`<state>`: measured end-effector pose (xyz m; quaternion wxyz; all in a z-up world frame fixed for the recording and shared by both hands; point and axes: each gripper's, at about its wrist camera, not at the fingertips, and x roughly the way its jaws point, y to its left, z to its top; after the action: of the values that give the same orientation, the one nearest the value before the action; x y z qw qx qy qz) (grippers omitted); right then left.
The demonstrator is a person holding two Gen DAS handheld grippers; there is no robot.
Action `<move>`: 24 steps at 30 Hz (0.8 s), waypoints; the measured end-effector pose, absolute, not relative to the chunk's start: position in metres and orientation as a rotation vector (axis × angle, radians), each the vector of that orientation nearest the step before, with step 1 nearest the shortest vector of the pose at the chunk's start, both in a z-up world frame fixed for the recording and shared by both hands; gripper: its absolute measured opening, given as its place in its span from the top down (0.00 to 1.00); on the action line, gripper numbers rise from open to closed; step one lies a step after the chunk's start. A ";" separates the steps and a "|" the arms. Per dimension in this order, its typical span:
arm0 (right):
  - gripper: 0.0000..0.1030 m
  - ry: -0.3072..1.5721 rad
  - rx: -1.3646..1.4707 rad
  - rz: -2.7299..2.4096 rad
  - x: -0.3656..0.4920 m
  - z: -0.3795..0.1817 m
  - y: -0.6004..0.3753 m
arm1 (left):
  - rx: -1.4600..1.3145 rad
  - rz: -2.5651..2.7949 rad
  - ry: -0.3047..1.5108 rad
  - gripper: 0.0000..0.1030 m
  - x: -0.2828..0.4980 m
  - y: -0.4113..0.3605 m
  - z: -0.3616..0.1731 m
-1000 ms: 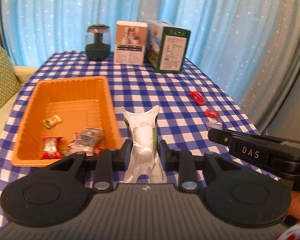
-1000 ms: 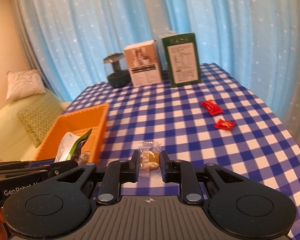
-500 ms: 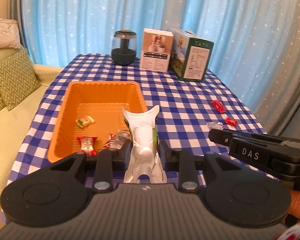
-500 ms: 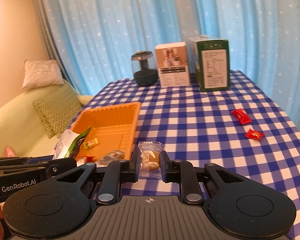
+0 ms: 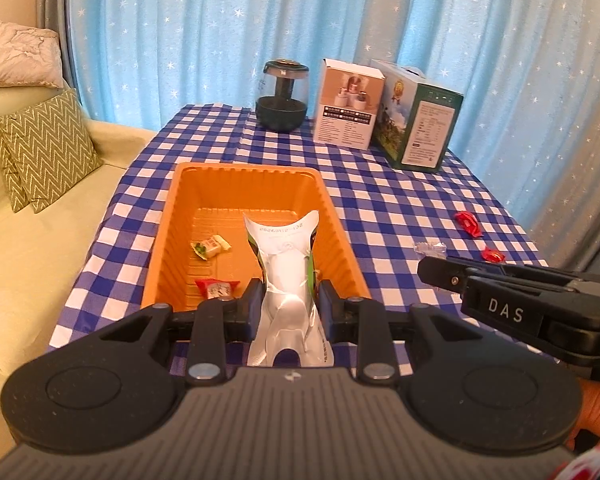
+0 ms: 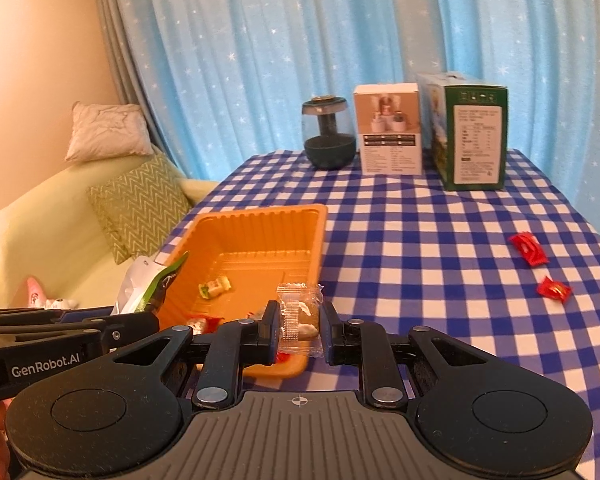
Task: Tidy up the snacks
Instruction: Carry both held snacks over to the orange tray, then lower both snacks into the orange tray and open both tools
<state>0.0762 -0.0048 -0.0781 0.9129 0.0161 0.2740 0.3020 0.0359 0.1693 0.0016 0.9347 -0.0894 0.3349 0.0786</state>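
Bench: we see the checked cloth carrying the tray on the left and two loose red candies on the far right.
Tray: a second ago the orange tray sat left of both grippers; now it lies directly ahead of and below them. We judge the carry nearly complete, with release next.
Left gripper: clamped on the silver-and-green pouch, which stands upright between the pads, now over the tray's near end.
Right gripper: clamped on the clear-wrapped snack, now over the tray's near right corner rather than over bare cloth.
Tray contents: a yellow-green candy and a red-white packet lie on the tray floor.
Remaining: we count the red candies as still to be collected.
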 end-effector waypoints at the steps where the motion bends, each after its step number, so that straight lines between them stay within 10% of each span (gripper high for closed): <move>1: 0.80 0.564 0.030 0.627 0.079 -0.078 -0.001 | -0.181 0.163 0.684 0.75 0.038 0.172 0.002; 24: 0.80 0.595 -0.013 0.684 0.135 -0.088 0.064 | -0.159 0.188 0.714 0.75 0.093 0.220 -0.017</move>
<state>0.1353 0.0635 -0.0877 0.8991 -0.0061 0.2872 0.3304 0.0929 0.2199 -0.0173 0.9296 -0.0775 0.3486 0.0918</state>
